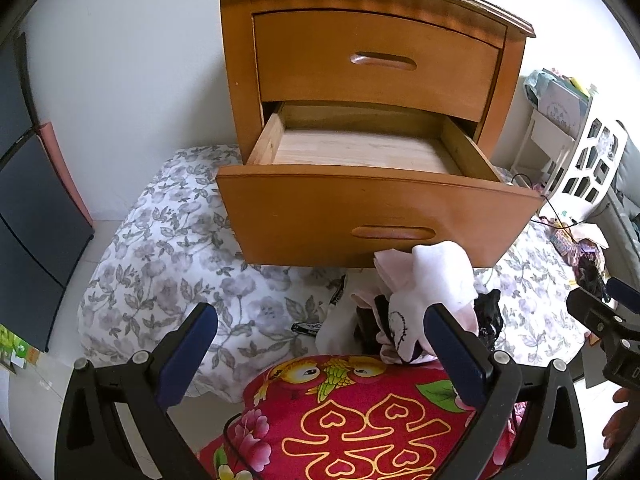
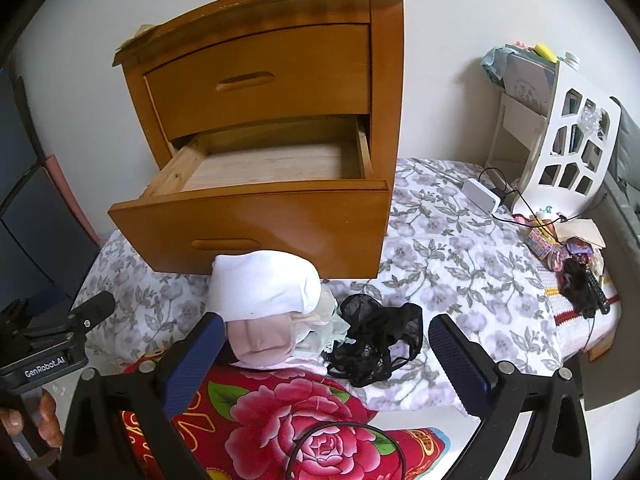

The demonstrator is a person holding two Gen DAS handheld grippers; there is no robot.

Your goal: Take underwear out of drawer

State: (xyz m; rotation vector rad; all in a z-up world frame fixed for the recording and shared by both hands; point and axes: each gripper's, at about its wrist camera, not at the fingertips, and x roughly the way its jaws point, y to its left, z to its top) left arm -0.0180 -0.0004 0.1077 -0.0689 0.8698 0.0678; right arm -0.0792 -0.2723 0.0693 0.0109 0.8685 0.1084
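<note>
- Underwear [image 2: 266, 312] is lying in a heap (white, pale pink and black lace pieces) on the floral sheet, just in front of the lower drawer [image 2: 256, 216] and touching the bottom edge of its front panel.
- Lower drawer is standing pulled out, and its wooden floor is showing bare in both wrist views, so the taking-out is looking finished, as far as I can judge.
- Black lace piece [image 2: 376, 340] is sprawling to the right of the white bundle, farther from the drawer front.
- Any step left is probably only tidying or closing; if a piece is to be lifted, it is worth pinching one layer at the top of the heap so the loose fabric below is not dragging along.
- Left gripper [image 1: 320, 344] is hovering low in front of the drawer, its fingers spread wide and holding nothing, the right blue pad overlapping the pink-and-white bundle [image 1: 424, 280] in view (contact I cannot confirm).
- Right gripper [image 2: 324, 352] is likewise gaping and empty, aimed at the heap from the drawer's right.
- Red floral quilt [image 2: 288, 420] is lying nearest both cameras, in front of the heap.
</note>
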